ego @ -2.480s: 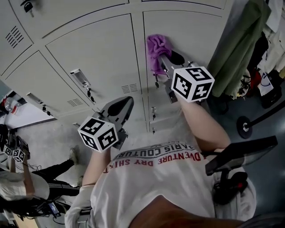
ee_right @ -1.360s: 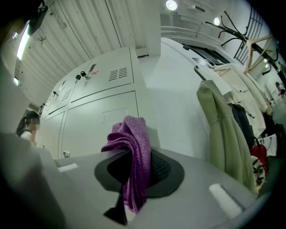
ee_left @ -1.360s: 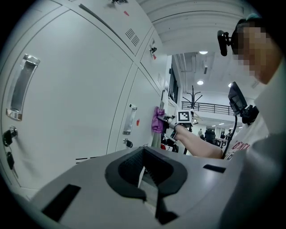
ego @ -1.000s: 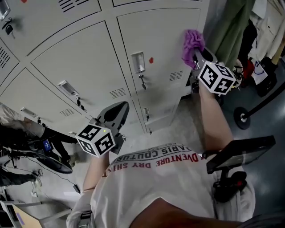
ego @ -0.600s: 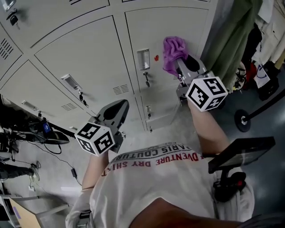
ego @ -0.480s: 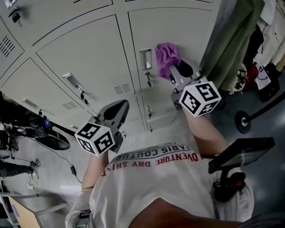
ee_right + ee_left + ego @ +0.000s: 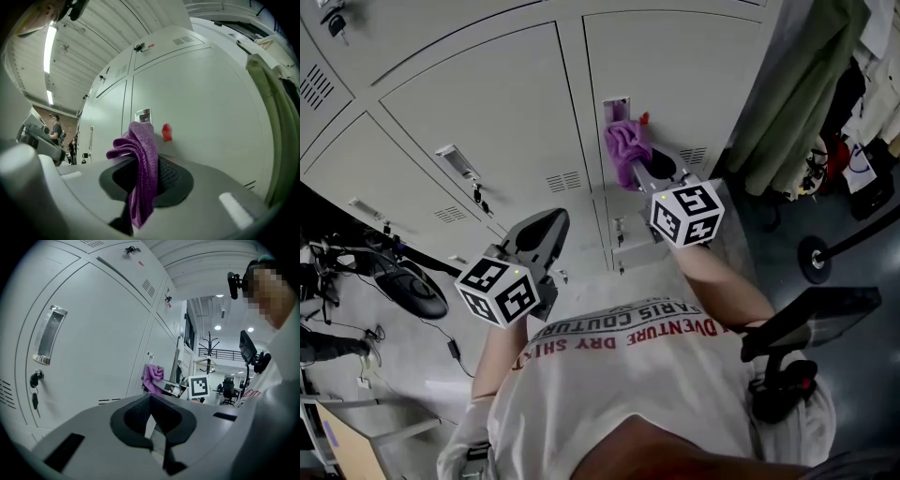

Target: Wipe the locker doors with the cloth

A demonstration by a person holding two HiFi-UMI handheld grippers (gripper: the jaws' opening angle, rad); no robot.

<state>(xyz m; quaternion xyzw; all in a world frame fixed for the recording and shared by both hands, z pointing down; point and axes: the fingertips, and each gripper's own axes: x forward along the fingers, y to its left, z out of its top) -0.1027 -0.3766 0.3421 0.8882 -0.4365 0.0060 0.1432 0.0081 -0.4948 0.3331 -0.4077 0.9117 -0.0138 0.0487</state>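
Grey locker doors [image 7: 487,103] fill the head view. A purple cloth [image 7: 627,150] is pressed to the right-hand door [image 7: 694,66], just under its metal handle [image 7: 617,105] and beside a small red mark [image 7: 644,118]. My right gripper [image 7: 642,171] is shut on the cloth. In the right gripper view the cloth [image 7: 140,164] hangs folded out of the right gripper [image 7: 140,190], below the handle [image 7: 144,115]. My left gripper [image 7: 546,230] is lower and to the left, off the doors, shut and holding nothing. The left gripper view shows the left gripper [image 7: 152,427] and the cloth [image 7: 153,376] far off.
A green coat [image 7: 797,84] hangs just right of the lockers. A black wheeled stand [image 7: 816,253] and a dark screen [image 7: 811,319] are at the right. Keys [image 7: 476,197] hang from the locks. Cables and a dark base [image 7: 403,291] lie on the floor at left.
My right gripper has swept the cloth from the door's right edge leftward and down, to just under the handle. The left gripper has stayed put.
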